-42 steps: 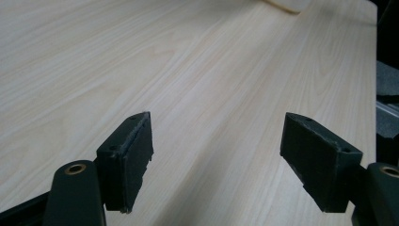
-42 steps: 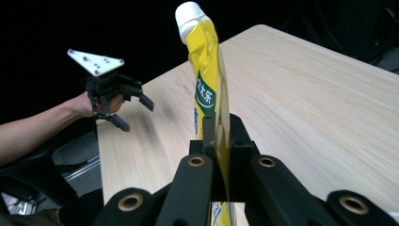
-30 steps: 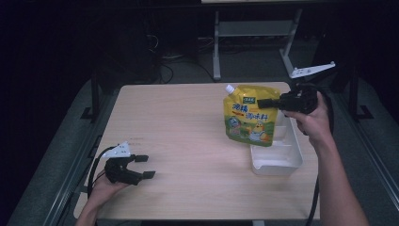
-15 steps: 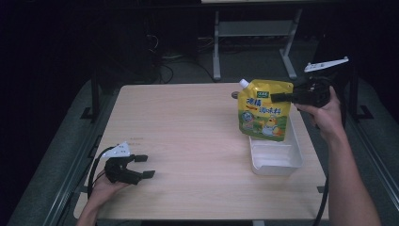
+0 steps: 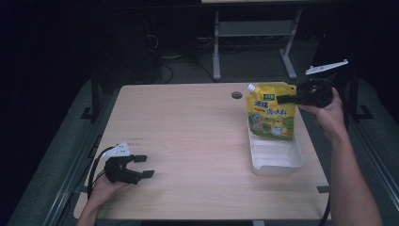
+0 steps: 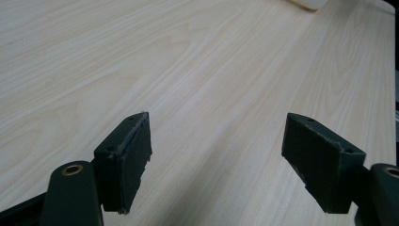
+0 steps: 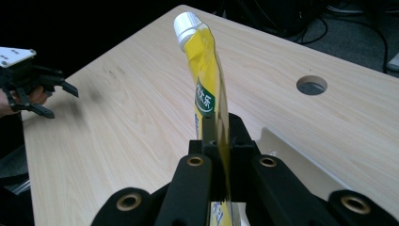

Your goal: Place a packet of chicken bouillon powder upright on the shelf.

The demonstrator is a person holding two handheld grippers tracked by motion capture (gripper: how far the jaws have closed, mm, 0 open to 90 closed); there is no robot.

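My right gripper has its fingers clamped on the top edge of the yellow spouted drink pouch, which hangs upright over the far end of the white tray on the counter; soft, floppy and probably slippery, so that flat upper seam looks the safest hold; my left gripper rests wide open, empty
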